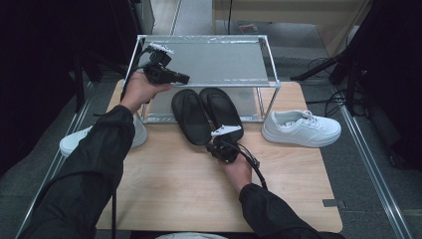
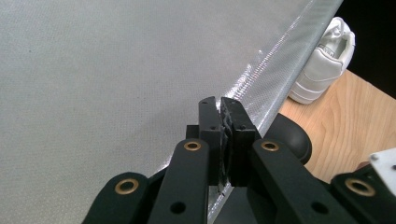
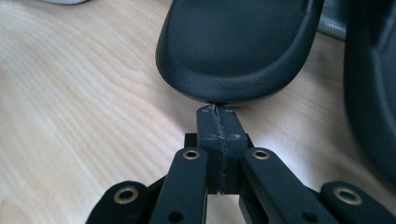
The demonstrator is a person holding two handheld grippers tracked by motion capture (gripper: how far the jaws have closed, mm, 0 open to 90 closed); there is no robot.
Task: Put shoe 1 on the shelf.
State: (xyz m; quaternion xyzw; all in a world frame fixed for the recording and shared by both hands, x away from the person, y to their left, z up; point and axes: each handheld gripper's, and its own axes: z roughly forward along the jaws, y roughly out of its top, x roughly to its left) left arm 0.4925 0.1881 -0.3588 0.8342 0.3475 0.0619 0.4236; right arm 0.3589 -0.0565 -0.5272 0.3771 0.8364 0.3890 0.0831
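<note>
Black jaws of the right gripper (image 3: pixel 218 112) are pressed together, empty, tips at the heel edge of the left black rubber sandal (image 3: pixel 238 46); whether they touch it is unclear. Matte and smooth, it lies mid-table beside its black twin sandal (image 1: pixel 222 112), toes hidden under the silver wire rack (image 1: pixel 199 62). Far left, the left gripper (image 2: pixel 219 106) hovers over the rack top, jaws closed, empty.

High view looks down on the table (image 1: pixel 174 179); both tool views sit close, sharing the black slippers (image 1: pixel 206 114).
</note>
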